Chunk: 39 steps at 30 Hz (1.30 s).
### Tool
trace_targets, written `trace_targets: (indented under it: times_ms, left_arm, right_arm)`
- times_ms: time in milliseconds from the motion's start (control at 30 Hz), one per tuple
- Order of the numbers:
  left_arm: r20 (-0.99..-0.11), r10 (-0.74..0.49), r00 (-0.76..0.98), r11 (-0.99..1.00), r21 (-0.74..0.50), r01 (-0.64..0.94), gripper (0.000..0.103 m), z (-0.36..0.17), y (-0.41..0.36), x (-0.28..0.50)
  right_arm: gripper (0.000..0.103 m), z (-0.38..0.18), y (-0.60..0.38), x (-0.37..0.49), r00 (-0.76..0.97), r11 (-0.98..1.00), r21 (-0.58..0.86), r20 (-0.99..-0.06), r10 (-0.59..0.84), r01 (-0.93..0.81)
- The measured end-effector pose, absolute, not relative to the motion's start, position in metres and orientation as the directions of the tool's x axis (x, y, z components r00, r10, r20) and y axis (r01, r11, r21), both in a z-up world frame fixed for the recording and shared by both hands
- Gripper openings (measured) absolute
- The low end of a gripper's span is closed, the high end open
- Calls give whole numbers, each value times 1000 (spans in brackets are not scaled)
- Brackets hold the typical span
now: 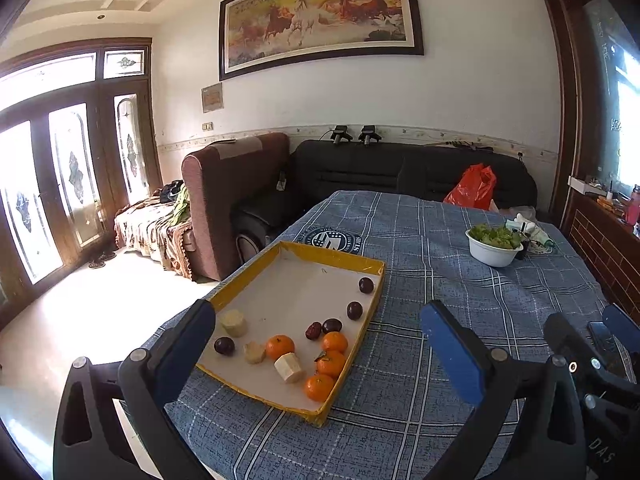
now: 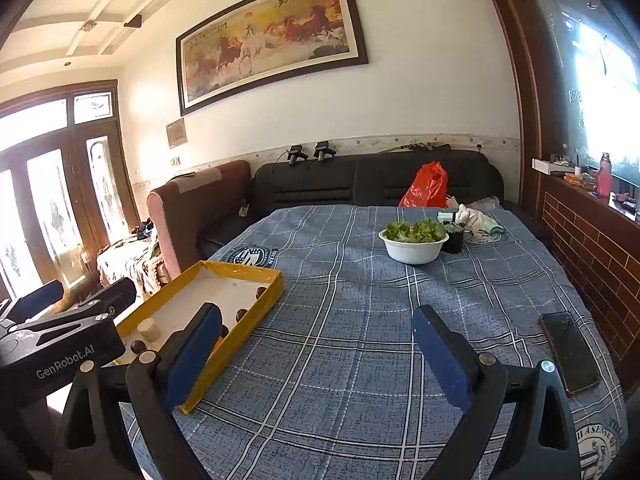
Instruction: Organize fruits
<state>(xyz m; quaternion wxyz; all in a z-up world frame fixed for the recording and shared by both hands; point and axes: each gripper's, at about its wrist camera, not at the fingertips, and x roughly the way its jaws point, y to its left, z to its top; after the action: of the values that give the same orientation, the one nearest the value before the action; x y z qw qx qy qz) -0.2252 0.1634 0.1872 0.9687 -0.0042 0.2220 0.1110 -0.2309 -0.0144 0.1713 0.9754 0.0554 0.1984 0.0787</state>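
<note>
Hovering over the plaid-covered worktop point(image 1: 460, 280): left tongs point(image 1: 316, 344) gaping wide, gripping nothing, yellow-rimmed tray point(image 1: 336, 258) lying just ahead between the blue pads. Sitting inside the tray: four oranges point(image 1: 280, 347), dark plums point(image 1: 354, 310), pale cut chunks point(image 1: 288, 367). Right tongs point(image 2: 316, 344) also spreading wide and empty, tray lying off to their left, phone point(image 2: 568, 352) resting at right.

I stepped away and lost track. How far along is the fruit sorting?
Barely begun, it seems. Oranges, dark plums and pale cut pieces lie mixed in the yellow tray. Left tongs and right tongs are open and empty. All grouping remains.
</note>
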Motion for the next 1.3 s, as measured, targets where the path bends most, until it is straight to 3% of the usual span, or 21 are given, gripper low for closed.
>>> trace_targets:
  times_ms: [200,533,633,700,767,833,967,1100,1300]
  left_arm:
    - [-343,184,921,981,3,-195,103,230,171,-251]
    - [42,264,964,961,-93,-259,103,338,193,-329]
    - [104,257,961,948,-222,-229,103,328,203,-344]
    - [91,255,963,930,-295,-218,103,311,209,-340]
    - [22,283,959,915,-307,-263,103,292,214,-324]
    - [-73,339,938,907,-239,-347,103,271,214,-302]
    - [-174,377,910,918,-61,-392,103,225,209,-257]
    - [-344,320,883,937,-22,-348,103,181,209,-206]
    - [-504,308,807,938,18,-347,103,134,220,-167]
  right_arm:
    - [99,202,-24,-248,936,985,123,-313,157,-124]
    - [103,323,-49,-282,985,991,19,-114,132,-131]
    - [103,328,-47,-276,978,988,15,-146,152,-152]
    - [103,309,-43,-264,957,978,63,-203,205,-197]
    - [103,282,-36,-250,932,969,96,-265,247,-229]
    - [103,246,-25,-234,906,965,121,-333,262,-234]
    - [103,189,-4,-205,843,955,168,-450,294,-243]
    - [103,158,12,-185,801,951,176,-512,310,-256]
    - [103,130,35,-161,745,953,137,-596,298,-271]
